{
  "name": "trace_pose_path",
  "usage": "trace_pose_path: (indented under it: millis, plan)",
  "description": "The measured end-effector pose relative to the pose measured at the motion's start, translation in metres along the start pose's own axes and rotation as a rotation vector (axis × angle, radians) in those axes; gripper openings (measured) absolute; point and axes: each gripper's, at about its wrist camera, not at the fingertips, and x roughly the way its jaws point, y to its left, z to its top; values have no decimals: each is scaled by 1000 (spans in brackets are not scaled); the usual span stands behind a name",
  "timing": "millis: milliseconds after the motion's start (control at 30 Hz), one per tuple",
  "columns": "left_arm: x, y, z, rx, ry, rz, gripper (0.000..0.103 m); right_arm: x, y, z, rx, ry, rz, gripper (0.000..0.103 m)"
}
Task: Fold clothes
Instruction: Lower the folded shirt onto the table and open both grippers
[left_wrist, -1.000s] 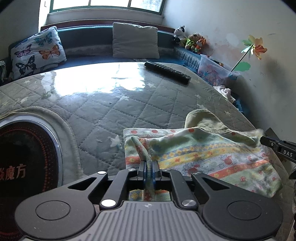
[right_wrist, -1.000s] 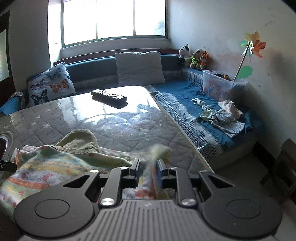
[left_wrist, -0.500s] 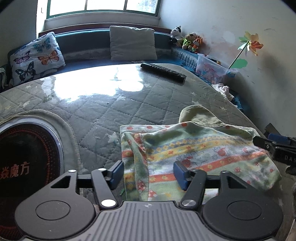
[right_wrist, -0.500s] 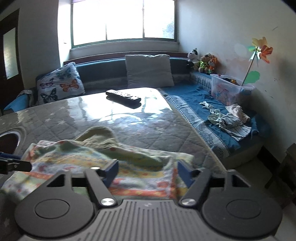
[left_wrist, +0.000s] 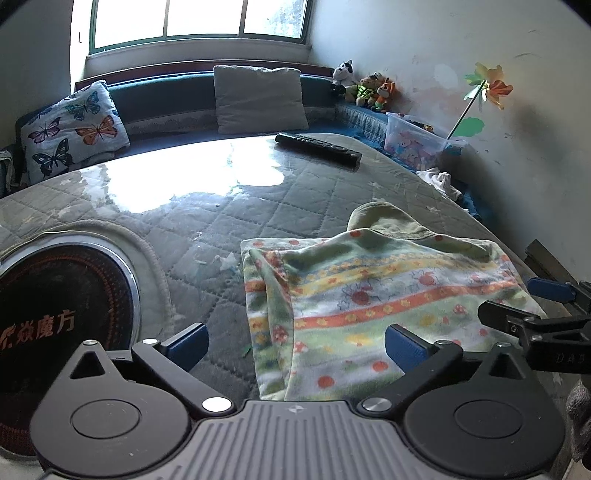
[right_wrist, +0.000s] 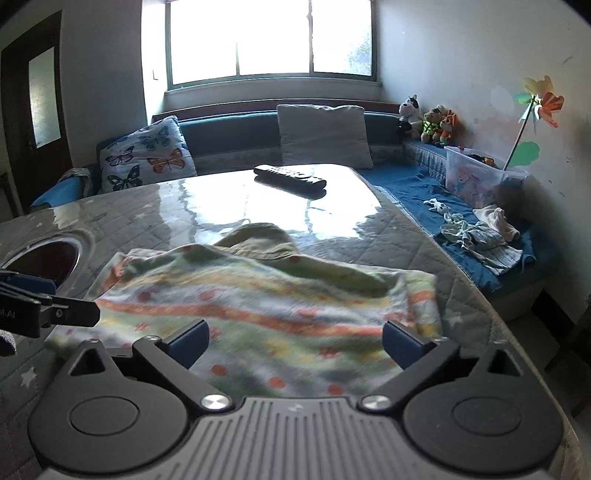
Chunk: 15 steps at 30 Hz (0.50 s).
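A small folded garment (left_wrist: 369, 306) with pastel green, yellow and orange stripes and red dots lies on the quilted table (left_wrist: 207, 229); an olive-green part (left_wrist: 384, 221) sticks out at its far edge. My left gripper (left_wrist: 295, 343) is over its near left edge, jaws opening wide, cloth lying loose between the fingers. My right gripper (right_wrist: 295, 339) is over the garment (right_wrist: 258, 306) at its near right side, jaws also opening, pads off the cloth. Each gripper shows in the other view: right gripper (left_wrist: 532, 310), left gripper (right_wrist: 48, 306).
A black remote (left_wrist: 317, 149) lies far on the table. A round dark cooktop (left_wrist: 62, 306) is set in the table at left. Pillows (left_wrist: 258, 98) line the blue bench behind. More clothes (right_wrist: 476, 240) and a plastic box (right_wrist: 476, 177) sit on the bench at right.
Both grippers were shut on pinched folds of the garment; both have opened wide and drawn back, and the garment now lies flat on the table.
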Motion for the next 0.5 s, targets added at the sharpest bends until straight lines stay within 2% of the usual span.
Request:
trace_pose_path:
  millis: [500]
  plan:
    - [-31,-3,-21,54,-89,-10,103,-12,18,-10,23,8,4,103]
